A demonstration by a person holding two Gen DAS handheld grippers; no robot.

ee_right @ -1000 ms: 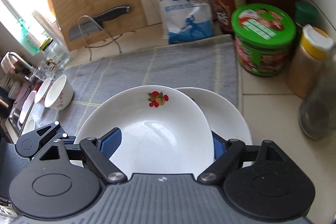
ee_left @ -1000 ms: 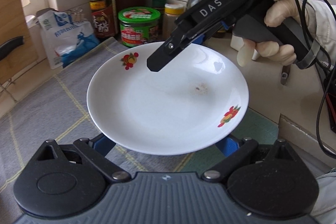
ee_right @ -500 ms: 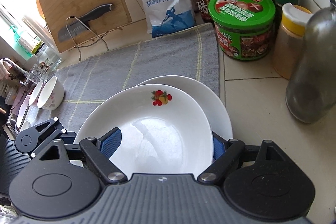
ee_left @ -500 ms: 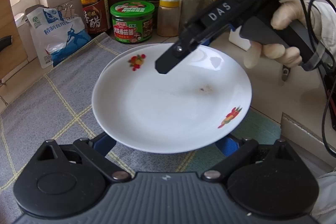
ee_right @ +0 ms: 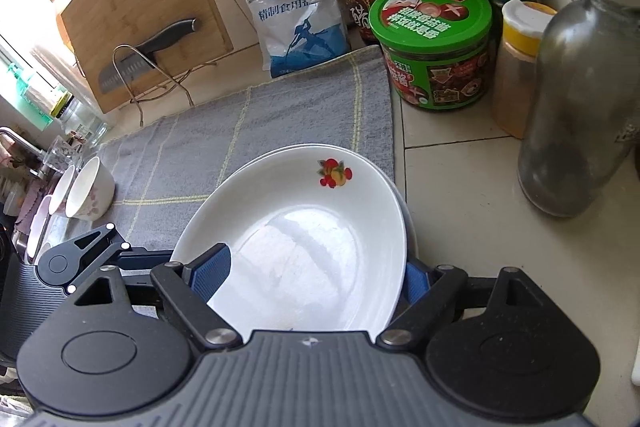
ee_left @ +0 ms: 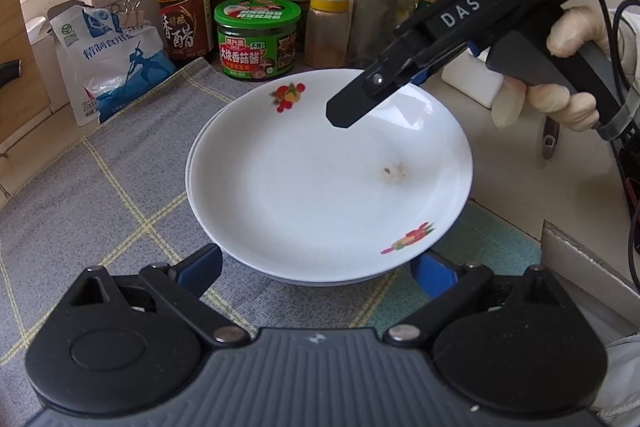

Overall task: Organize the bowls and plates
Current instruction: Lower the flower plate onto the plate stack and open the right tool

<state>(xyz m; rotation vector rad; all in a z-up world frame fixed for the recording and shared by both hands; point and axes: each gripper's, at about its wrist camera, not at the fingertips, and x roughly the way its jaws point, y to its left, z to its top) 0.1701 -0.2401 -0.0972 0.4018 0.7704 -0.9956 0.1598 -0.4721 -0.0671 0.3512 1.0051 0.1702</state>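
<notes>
A white plate with fruit prints (ee_left: pixel 320 183) lies on top of a second white plate, whose rim (ee_left: pixel 196 147) shows at its left, on the grey checked cloth (ee_left: pixel 100 211). My left gripper (ee_left: pixel 316 273) has its blue pads at the plate's near rim, one on each side. My right gripper (ee_right: pixel 316 275) straddles the same plate (ee_right: pixel 304 239) at its far right rim; its finger (ee_left: pixel 360 99) reaches over the plate in the left wrist view. Whether either pair of jaws still presses the rim is not visible. Small bowls (ee_right: pixel 90 195) stand at the cloth's left end.
A green-lidded jar (ee_left: pixel 256 39), dark vinegar bottle (ee_left: pixel 180 3), spice jar (ee_left: pixel 326 27), glass bottle (ee_right: pixel 580 107) and salt bag (ee_left: pixel 112 67) crowd the back wall. A cutting board with a knife (ee_right: pixel 148 11) leans at the left. The counter edge (ee_left: pixel 580 251) drops at the right.
Both grippers have carried the fruit-print plate forward toward the back jars and lowered it onto the second plate. It now sits nested on that plate instead of hovering above the cloth.
</notes>
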